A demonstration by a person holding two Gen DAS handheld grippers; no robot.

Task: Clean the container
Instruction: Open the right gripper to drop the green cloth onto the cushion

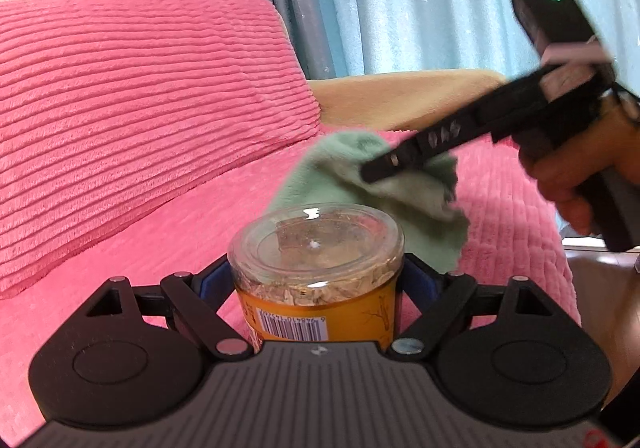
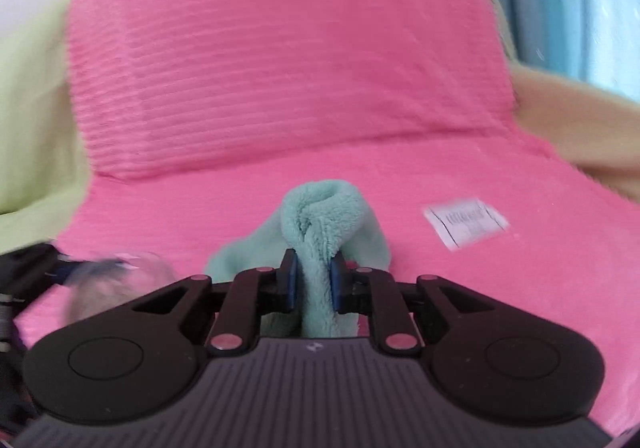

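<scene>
Left gripper (image 1: 318,280) clamped on clear-lidded container (image 1: 316,248), orange label, held upright above pink-covered seat (image 1: 140,248). Right gripper (image 2: 314,284) pinched narrow on green cloth (image 2: 324,224); in left wrist view cloth (image 1: 380,188) hanging just behind container's far rim, contact not resolvable. Pink backrest cushion (image 2: 280,60) along seat's rear edge. White tag (image 2: 466,222) toward seat's right edge. Seat centre open. Curtain (image 1: 400,0) behind.

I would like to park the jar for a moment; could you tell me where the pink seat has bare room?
The pink ribbed seat cover lies bare between the backrest cushion and the green fleece cloth. To the right, a white paper label takes room. The clear-lidded orange jar crowds the lower left.
</scene>
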